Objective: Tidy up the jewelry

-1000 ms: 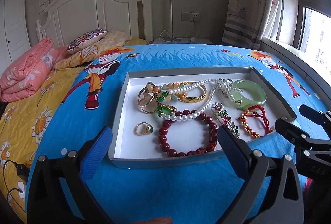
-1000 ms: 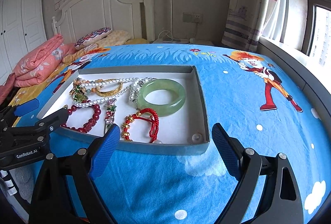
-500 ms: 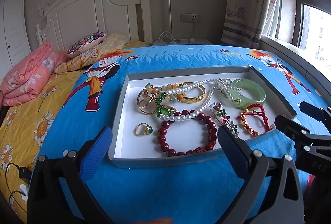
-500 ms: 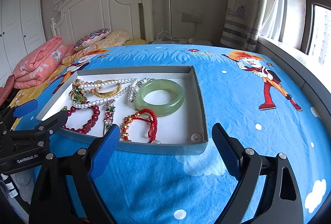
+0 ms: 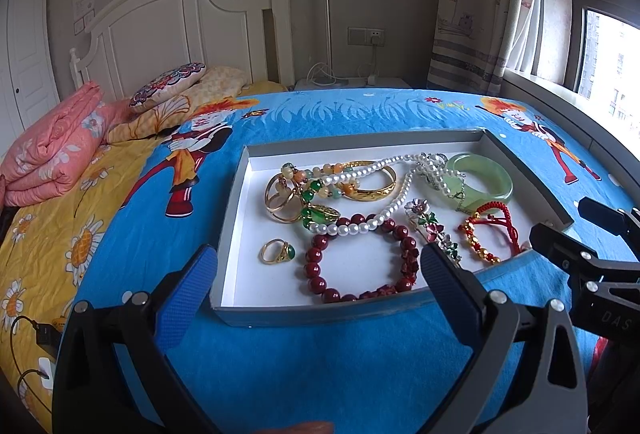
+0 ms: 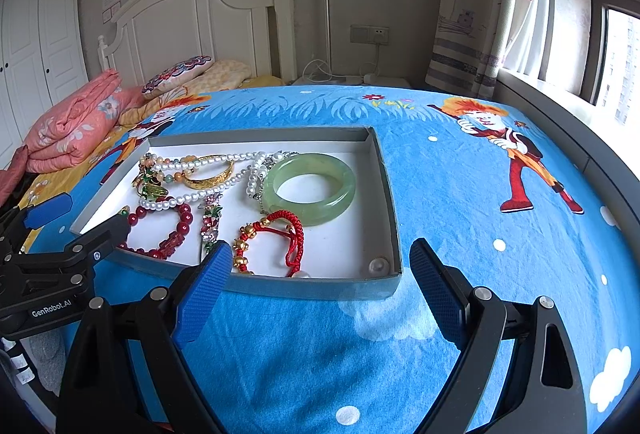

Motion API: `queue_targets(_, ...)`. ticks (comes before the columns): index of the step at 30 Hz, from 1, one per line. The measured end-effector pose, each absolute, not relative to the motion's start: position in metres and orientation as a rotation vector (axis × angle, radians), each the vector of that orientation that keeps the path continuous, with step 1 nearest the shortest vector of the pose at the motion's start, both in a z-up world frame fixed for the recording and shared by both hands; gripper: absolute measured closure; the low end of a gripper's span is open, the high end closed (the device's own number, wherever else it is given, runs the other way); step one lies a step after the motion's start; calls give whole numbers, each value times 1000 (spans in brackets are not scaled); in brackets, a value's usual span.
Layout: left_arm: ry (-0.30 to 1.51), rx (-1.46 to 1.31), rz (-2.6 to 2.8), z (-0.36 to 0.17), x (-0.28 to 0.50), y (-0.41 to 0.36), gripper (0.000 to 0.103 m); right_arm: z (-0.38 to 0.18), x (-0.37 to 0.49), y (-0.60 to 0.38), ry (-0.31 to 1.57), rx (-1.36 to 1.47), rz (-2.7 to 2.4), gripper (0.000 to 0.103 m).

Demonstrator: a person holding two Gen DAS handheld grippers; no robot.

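A shallow grey tray [image 5: 320,314] [image 6: 320,286] with a white floor lies on the blue bedspread. In it lie a green jade bangle [image 5: 500,181] [image 6: 310,189], a pearl necklace [image 5: 384,211] [image 6: 224,161], a dark red bead bracelet [image 5: 316,274] [image 6: 180,230], a red cord bracelet [image 5: 508,222] [image 6: 292,234], a gold bangle [image 5: 372,193] [image 6: 208,177], a gold ring with a green stone [image 5: 278,254] and a flower brooch [image 5: 428,220] [image 6: 210,218]. My left gripper [image 5: 320,266] is open and empty at the tray's near edge. My right gripper [image 6: 320,262] is open and empty at the tray's near right corner.
The bed has a white headboard [image 5: 180,29], pillows [image 5: 168,89] and a folded pink quilt [image 5: 52,149] at the left. A window and curtain [image 5: 480,1] stand at the right. A charger cable [image 5: 36,338] lies on the yellow sheet at the left.
Both grippers have shifted only slightly; the view has tilted a little. The jewelry and tray have not moved.
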State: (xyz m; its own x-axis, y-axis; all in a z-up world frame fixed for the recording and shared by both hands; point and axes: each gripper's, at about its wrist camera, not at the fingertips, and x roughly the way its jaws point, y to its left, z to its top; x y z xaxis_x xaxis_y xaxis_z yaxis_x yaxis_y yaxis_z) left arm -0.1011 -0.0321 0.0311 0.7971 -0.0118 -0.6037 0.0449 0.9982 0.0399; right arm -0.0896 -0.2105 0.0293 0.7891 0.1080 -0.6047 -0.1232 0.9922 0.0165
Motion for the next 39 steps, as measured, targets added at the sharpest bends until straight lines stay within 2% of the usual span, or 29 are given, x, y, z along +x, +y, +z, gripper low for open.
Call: queue_targets(39,642,78,34,29,-102,-35,2,29,-90,-209,651,-22,127,16)
